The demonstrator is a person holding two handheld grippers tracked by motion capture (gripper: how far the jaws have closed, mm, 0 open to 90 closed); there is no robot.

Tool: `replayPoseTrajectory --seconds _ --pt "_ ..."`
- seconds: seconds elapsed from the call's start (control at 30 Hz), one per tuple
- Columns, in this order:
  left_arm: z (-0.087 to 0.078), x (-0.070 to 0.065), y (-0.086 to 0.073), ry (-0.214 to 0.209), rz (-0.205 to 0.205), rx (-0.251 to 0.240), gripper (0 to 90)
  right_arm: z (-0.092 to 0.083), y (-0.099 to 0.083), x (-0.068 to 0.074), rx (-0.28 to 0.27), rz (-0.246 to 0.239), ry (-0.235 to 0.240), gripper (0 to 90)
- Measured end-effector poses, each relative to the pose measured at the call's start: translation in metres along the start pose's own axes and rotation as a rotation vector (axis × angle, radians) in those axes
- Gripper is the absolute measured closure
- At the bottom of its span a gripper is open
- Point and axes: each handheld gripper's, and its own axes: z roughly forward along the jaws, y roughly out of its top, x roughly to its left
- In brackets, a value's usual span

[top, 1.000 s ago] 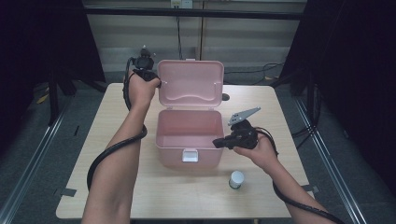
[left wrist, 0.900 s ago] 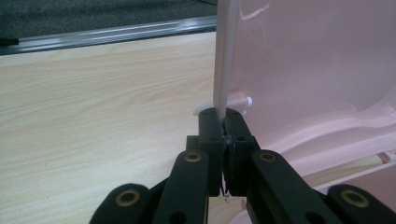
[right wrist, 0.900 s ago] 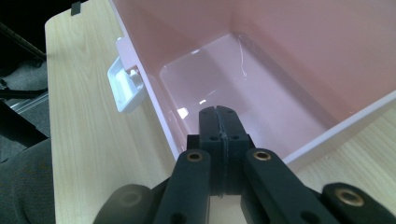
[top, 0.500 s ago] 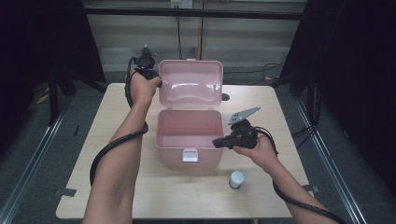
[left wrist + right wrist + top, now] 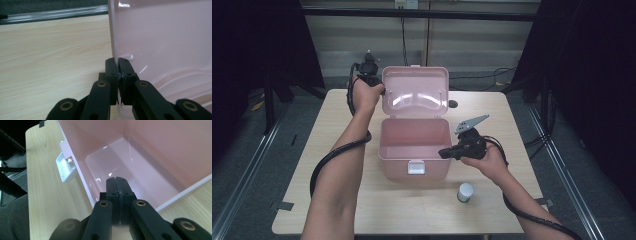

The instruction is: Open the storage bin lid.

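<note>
A pink plastic box (image 5: pixel 398 166) stands open in the middle of the table, its lid (image 5: pixel 414 92) raised upright at the back. My left gripper (image 5: pixel 380 90) is at the lid's left edge. In the left gripper view the jaws (image 5: pixel 118 63) are shut on that thin edge of the lid (image 5: pixel 162 37). My right gripper (image 5: pixel 443 153) reaches in from the right at the box's right wall. In the right gripper view its jaws (image 5: pixel 117 181) are pressed together over that rim, with the empty inside of the box (image 5: pixel 150 150) beyond them.
A white latch (image 5: pixel 416 167) hangs on the box's front wall. A small white-capped jar (image 5: pixel 465 192) stands on the wooden table (image 5: pixel 342 200) in front of my right hand. A small dark object (image 5: pixel 453 104) lies behind the lid. Dark floor surrounds the table.
</note>
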Motion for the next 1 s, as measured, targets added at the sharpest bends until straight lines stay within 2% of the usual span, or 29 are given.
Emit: replayPoseTrajectory --seconds 0.23,0.8,1.0 --pt "0.006 0.001 0.000 0.008 0.015 0.003 86.4 0.001 0.000 0.000 -0.002 0.000 0.004 89.5" --pt "0.023 0.007 -0.004 0.002 -0.017 0.028 85.3 0.003 0.000 -0.001 0.011 -0.003 -0.003 88.9" --pt "0.028 0.009 -0.006 0.008 -0.008 0.037 84.5 0.003 -0.001 -0.001 0.010 -0.003 -0.004 89.4"
